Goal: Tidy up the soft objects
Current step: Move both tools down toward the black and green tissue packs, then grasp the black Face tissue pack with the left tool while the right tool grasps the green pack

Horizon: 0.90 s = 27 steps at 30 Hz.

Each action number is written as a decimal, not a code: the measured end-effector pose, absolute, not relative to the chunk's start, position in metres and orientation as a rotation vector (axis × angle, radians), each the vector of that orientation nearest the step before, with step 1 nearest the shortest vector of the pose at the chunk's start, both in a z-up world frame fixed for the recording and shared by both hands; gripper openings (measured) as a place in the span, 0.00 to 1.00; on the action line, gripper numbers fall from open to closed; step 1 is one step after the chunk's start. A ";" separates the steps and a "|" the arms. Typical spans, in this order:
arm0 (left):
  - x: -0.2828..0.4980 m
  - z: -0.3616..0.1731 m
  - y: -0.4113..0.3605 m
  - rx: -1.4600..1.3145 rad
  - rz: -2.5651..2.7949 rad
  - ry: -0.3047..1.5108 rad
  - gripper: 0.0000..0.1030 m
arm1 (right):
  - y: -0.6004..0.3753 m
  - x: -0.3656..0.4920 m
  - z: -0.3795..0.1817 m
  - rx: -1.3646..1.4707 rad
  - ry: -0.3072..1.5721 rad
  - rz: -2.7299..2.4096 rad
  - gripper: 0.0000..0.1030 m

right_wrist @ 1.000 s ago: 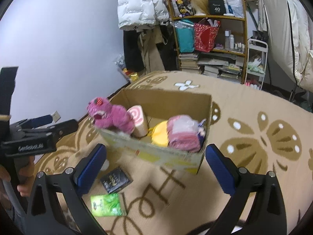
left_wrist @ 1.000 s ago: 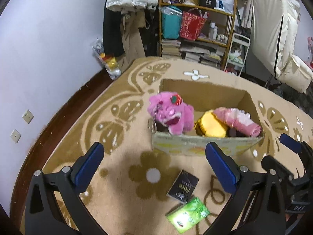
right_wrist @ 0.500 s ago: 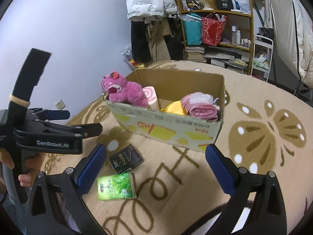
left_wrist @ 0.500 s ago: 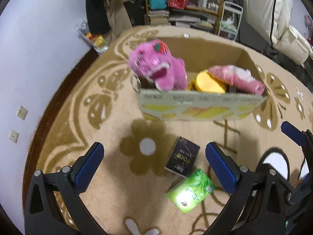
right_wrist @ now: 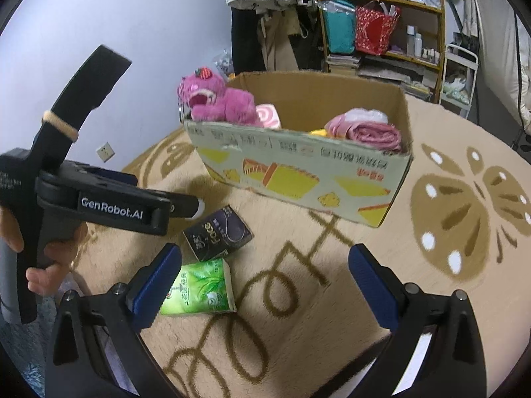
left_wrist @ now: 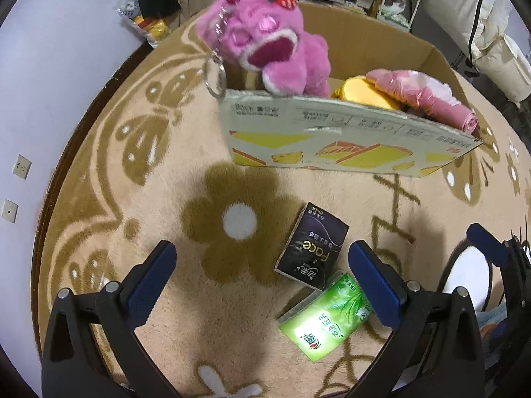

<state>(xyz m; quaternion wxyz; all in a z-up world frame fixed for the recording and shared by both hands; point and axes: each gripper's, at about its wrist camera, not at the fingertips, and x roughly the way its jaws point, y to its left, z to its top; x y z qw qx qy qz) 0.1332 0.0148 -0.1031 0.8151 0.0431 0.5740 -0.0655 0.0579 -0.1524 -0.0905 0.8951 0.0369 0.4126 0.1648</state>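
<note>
Tissue packs are the loose soft items: a green soft tissue pack with a leaf print point(left_wrist: 327, 320) lies on the beige patterned carpet point(left_wrist: 186, 146) at lower centre-right of the left wrist view, and a black soft tissue pack marked "Face" point(left_wrist: 312, 245) lies just above it, the two corners touching or nearly so. Left gripper point(left_wrist: 262, 278) hangs over them with jaws spread wide, holding nothing; the black pack sits between its blue fingertips point(left_wrist: 151, 277), nearer the right-hand tip, its long axis running from lower right to upper left of the frame, roughly along the fingers. Right gripper point(right_wrist: 264, 288) likewise gapes empty; in its view the green pack point(right_wrist: 199, 290) lies just beside its left fingertip, lower left of centre, long axis crosswise, and the black pack point(right_wrist: 219, 233) lies beyond. Judgement: left gripper is better placed for the black pack, right for the green. Further up both frames stands an open cardboard box with yellow printed blocks point(left_wrist: 335, 139), holding a pink plush bear with a strawberry on its head point(left_wrist: 265, 49) slumped over the near left rim, a yellow soft item point(left_wrist: 361, 93), and a rolled pink cloth bundle point(left_wrist: 428, 98) at the right end. Cluttered wooden shelves point(right_wrist: 381, 23) fill the top.
</note>
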 end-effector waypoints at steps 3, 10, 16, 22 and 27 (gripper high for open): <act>0.136 -0.111 0.012 0.099 -0.155 1.248 0.99 | -0.147 0.059 -0.098 0.069 0.876 0.358 1.00; 0.146 -0.132 0.004 0.104 -0.194 1.308 0.99 | -0.132 0.060 -0.109 0.046 0.902 0.402 1.00; 0.154 -0.155 -0.001 0.093 -0.228 1.368 0.99 | -0.117 0.059 -0.120 0.029 0.925 0.451 0.97; 0.158 -0.169 -0.010 0.100 -0.267 1.400 0.99 | -0.103 0.060 -0.130 -0.002 0.942 0.489 0.97; 0.162 -0.178 -0.018 0.149 -0.252 1.405 0.98 | -0.098 0.062 -0.138 0.006 0.965 0.512 0.97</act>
